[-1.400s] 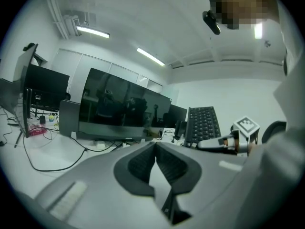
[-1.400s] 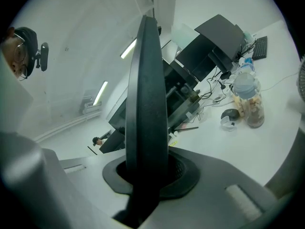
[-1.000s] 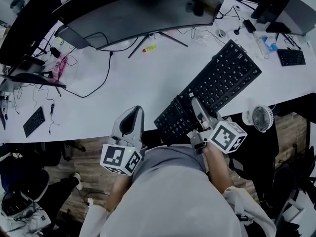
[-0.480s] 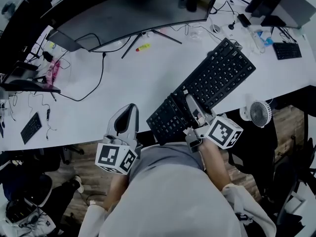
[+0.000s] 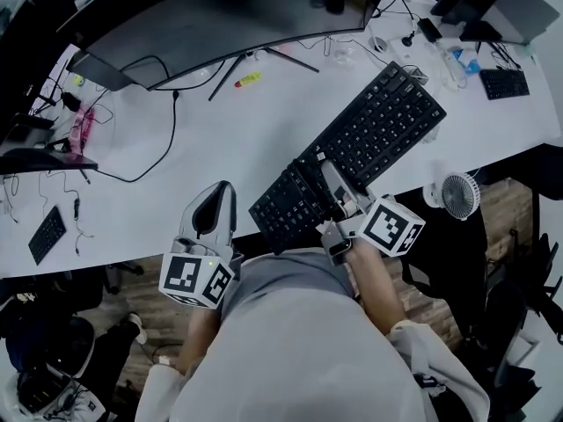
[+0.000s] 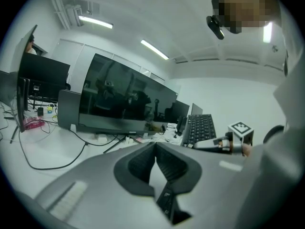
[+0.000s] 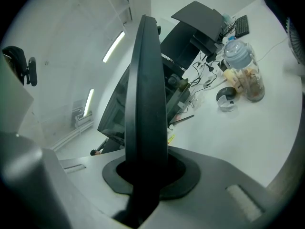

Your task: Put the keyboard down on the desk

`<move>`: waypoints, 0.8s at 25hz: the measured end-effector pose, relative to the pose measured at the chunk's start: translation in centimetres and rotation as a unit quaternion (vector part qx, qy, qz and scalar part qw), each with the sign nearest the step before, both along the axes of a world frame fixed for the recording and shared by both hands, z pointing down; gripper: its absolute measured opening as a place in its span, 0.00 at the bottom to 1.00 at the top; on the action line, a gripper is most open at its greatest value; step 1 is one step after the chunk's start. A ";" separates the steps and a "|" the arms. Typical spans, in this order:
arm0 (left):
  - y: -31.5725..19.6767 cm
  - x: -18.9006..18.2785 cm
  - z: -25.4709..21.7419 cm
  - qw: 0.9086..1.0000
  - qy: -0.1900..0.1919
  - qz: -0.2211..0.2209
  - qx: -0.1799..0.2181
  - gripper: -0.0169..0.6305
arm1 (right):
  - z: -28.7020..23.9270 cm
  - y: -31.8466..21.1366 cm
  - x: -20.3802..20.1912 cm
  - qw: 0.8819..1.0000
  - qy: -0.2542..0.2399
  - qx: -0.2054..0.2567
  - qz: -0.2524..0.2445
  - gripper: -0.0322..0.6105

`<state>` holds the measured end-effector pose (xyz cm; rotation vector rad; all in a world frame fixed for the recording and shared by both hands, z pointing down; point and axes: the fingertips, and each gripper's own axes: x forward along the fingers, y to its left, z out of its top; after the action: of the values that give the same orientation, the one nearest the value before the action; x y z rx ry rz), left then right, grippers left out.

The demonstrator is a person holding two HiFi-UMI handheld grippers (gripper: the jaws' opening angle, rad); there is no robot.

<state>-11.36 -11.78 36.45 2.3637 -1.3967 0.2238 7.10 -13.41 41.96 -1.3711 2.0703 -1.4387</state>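
A long black keyboard point(image 5: 374, 134) lies aslant over the white desk point(image 5: 264, 130), its near end jutting past the front edge. My right gripper point(image 5: 327, 174) is shut on its near long side. In the right gripper view the keyboard point(image 7: 145, 104) runs edge-on out from between the jaws of the right gripper point(image 7: 143, 178). Whether its far end rests on the desk I cannot tell. My left gripper point(image 5: 220, 199) hovers at the desk's front edge, left of the keyboard, shut and empty. The left gripper view shows the left gripper point(image 6: 155, 147) closed, with the keyboard point(image 6: 199, 127) off to the right.
A wide curved monitor point(image 5: 220, 16) on a stand fills the back of the desk, with cables and a yellow marker point(image 5: 247, 79) beneath it. A small fan point(image 5: 457, 193) stands off the right edge. A bottle point(image 7: 243, 73) and clutter sit far right.
Both grippers and the keyboard have drifted a little to the left in the head view. The right grip on the keyboard is unchanged and the left jaws stay closed.
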 end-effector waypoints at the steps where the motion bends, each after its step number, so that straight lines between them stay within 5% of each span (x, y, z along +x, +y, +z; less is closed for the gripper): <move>1: -0.1 -0.2 0.1 1.000 0.001 0.000 -0.002 0.03 | 0.1 -0.1 -0.3 1.000 -0.001 -0.001 -0.001 0.16; 20: -0.2 -4.5 1.8 0.999 0.003 -0.036 -0.028 0.03 | 2.2 -3.3 -3.6 0.999 -0.031 -0.020 -0.023 0.16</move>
<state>-15.83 -11.95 38.30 2.2623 -1.4506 0.2317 3.55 -16.75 44.12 -1.2833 2.0578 -1.5295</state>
